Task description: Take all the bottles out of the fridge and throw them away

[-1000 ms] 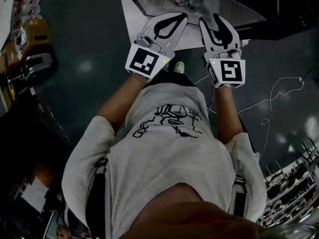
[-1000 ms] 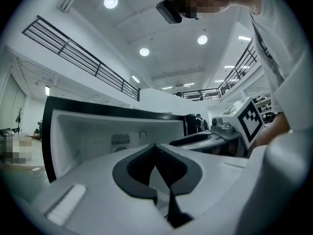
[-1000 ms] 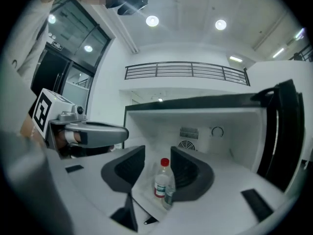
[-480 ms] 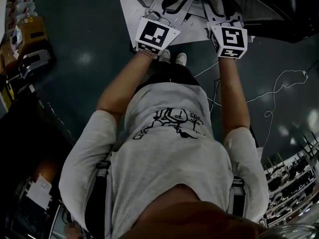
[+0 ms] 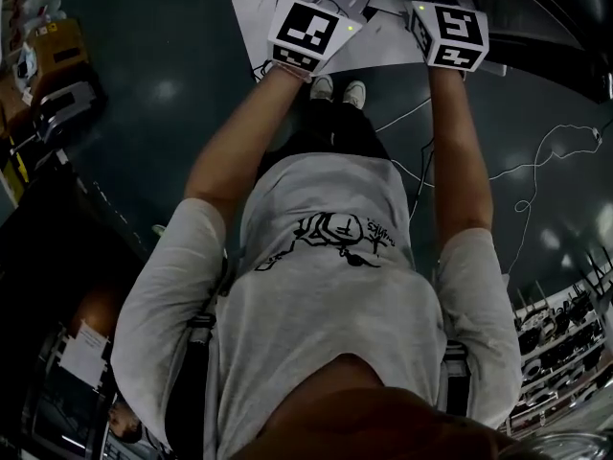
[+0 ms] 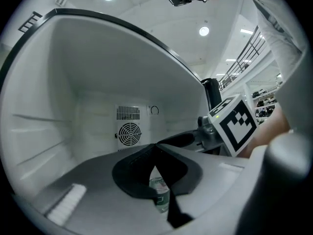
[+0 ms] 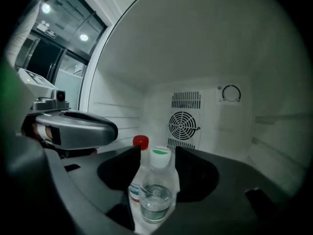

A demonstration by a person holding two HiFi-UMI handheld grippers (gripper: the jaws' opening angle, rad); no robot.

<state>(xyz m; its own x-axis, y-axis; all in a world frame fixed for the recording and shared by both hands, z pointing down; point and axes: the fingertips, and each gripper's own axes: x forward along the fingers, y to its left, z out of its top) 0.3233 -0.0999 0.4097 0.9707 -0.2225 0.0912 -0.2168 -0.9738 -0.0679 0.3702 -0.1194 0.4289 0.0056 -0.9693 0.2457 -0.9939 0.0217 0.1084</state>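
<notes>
Both grippers reach into the white fridge [image 6: 73,97]; the head view shows only their marker cubes, left [image 5: 305,33] and right [image 5: 448,34]. A clear green-capped bottle [image 7: 155,185] stands between the jaws of my right gripper [image 7: 156,153]. Those jaws have just been opening, and the pads stand a little off the bottle. A red-capped bottle [image 7: 139,143] stands just behind it to the left. My left gripper [image 6: 155,148] has its fingertips together; a clear bottle [image 6: 159,192] shows through the gap beneath them, its cap hidden.
A round fan grille [image 7: 183,125] sits in the fridge's back wall, with ribbed side walls. The left gripper's body [image 7: 73,129] is close on the right gripper's left. Cables [image 5: 536,171] trail over the dark floor. Stocked shelves [image 5: 48,56] stand at the left.
Both grippers have moved up the head view and into the fridge. Their jaws and the two bottles have passed out of that view's top edge.
</notes>
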